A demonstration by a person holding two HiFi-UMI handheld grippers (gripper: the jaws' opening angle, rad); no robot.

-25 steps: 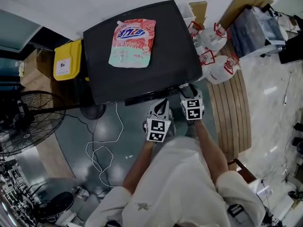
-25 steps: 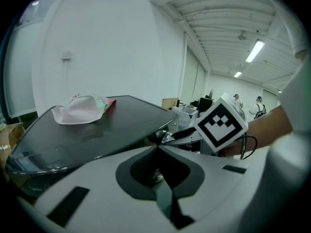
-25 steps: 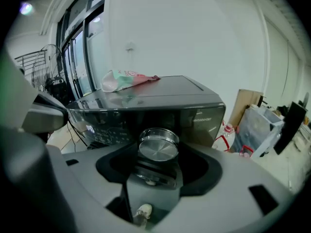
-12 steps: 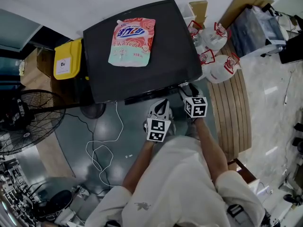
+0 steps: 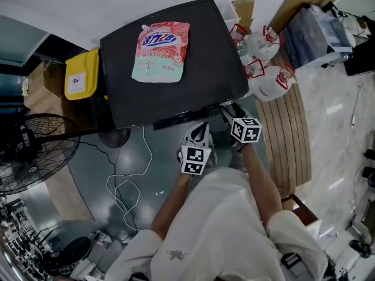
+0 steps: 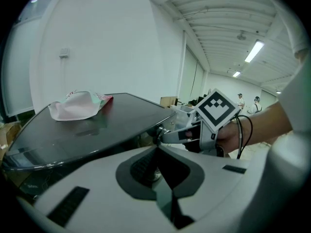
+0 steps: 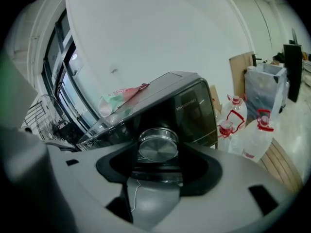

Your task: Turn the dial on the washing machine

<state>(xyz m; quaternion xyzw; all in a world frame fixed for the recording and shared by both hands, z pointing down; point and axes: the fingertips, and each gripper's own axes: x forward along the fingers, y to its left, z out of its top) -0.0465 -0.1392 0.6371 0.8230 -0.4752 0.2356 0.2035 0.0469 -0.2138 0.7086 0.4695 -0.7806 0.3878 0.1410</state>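
The black washing machine (image 5: 176, 92) stands ahead of me, and its silver dial (image 7: 158, 147) sits on the front panel near the right corner. My right gripper (image 7: 158, 162) is shut on the dial, one jaw on each side of it. In the head view the right gripper (image 5: 227, 108) reaches the machine's front edge, with its marker cube tilted. From the left gripper view I see the right gripper (image 6: 163, 136) clamped on the dial (image 6: 158, 132). My left gripper (image 5: 201, 129) hangs a little below the panel, shut and holding nothing; its jaw tips (image 6: 158, 152) meet.
A pink and green detergent pouch (image 5: 160, 51) lies on the machine's lid. Water jugs (image 5: 270, 81) and a slatted wooden board (image 5: 287, 139) stand to the right. A yellow box (image 5: 82, 75) and a fan (image 5: 29, 151) are on the left. A white cable (image 5: 126, 186) trails on the floor.
The right gripper has rolled clockwise on the dial, and its marker cube has swung to the right. The left gripper has stayed where it was.
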